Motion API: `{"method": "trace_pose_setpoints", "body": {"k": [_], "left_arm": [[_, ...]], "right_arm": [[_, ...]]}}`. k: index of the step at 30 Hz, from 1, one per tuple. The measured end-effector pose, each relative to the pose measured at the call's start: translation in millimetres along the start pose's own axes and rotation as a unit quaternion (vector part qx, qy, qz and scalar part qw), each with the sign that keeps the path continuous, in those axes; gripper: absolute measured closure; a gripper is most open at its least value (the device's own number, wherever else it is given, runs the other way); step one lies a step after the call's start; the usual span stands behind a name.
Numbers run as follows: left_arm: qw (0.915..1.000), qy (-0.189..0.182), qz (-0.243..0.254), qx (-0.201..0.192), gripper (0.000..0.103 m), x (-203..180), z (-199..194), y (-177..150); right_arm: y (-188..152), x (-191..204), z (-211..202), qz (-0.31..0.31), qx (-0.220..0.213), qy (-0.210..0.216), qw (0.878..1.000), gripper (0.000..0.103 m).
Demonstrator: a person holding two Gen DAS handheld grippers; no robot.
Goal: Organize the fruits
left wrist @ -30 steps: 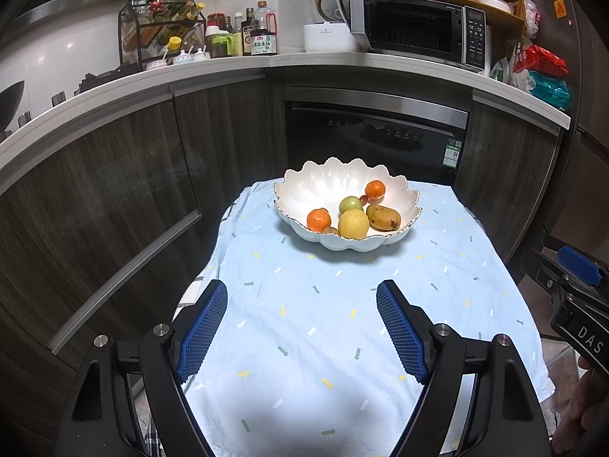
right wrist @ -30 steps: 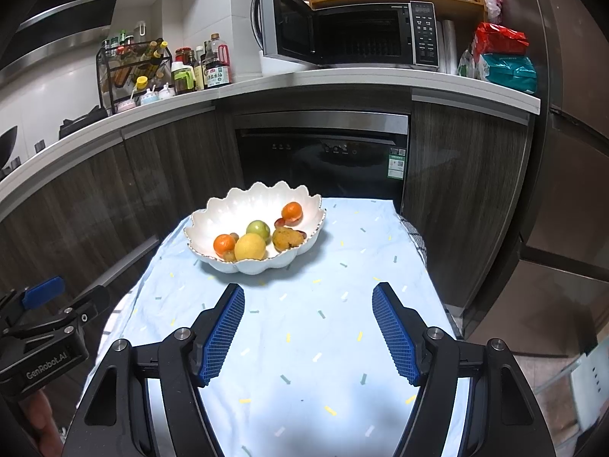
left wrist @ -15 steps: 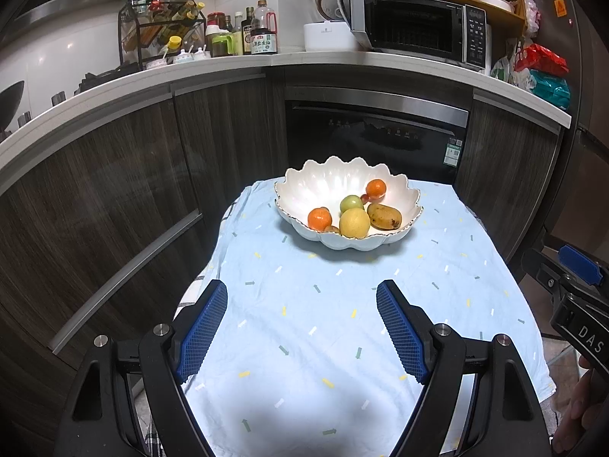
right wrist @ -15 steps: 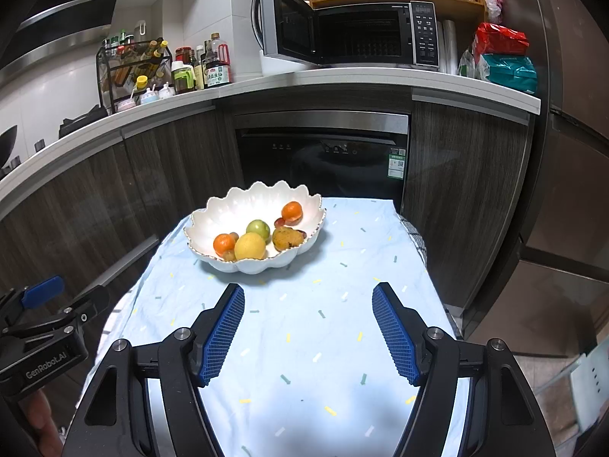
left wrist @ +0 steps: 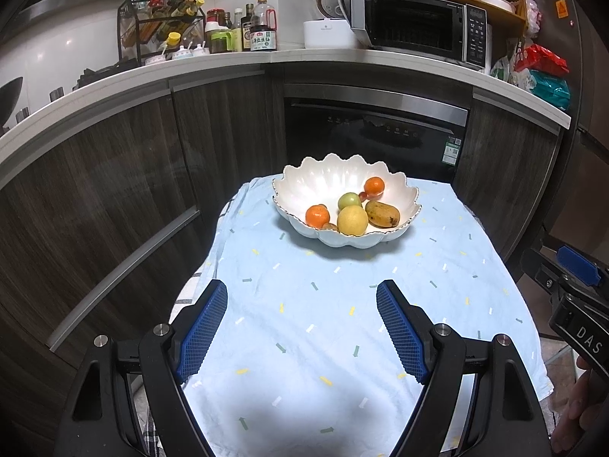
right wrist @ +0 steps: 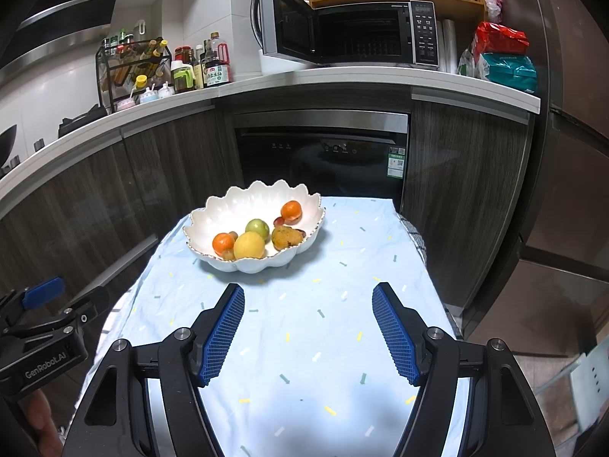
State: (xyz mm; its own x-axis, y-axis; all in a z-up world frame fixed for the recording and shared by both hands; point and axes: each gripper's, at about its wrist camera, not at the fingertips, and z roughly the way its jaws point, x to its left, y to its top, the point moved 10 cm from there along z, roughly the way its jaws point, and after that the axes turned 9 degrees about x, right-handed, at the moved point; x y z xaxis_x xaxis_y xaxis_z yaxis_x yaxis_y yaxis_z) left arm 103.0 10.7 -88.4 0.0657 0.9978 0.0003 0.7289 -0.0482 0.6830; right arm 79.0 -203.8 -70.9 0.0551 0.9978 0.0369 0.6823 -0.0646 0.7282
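I hold the left gripper (left wrist: 302,297) and right gripper (right wrist: 307,301) well short of the white bowl (left wrist: 304,190), fingers spread and empty, to survey it. All the fruits (left wrist: 352,209) sit inside the bowl, so I judge the sorting finished or not yet started.

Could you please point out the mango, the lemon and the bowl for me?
mango (left wrist: 382,214), left wrist view, middle of its skin.
lemon (left wrist: 352,220), left wrist view, its front face.
bowl (right wrist: 243,200), right wrist view, inner back wall.

small red fruit (left wrist: 362,195) half hidden, bottle labels (left wrist: 263,40) unreadable
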Motion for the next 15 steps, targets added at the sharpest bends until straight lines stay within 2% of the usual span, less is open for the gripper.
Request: {"method": "trace_pose_setpoints", "body": {"k": [15], "left_arm": [[1.0000,0.003,0.001,0.002,0.022,0.0,1.8,-0.7]], "right_arm": [[-2.2,-1.1,1.5,0.001,0.002,0.000,1.000,0.032]]}}
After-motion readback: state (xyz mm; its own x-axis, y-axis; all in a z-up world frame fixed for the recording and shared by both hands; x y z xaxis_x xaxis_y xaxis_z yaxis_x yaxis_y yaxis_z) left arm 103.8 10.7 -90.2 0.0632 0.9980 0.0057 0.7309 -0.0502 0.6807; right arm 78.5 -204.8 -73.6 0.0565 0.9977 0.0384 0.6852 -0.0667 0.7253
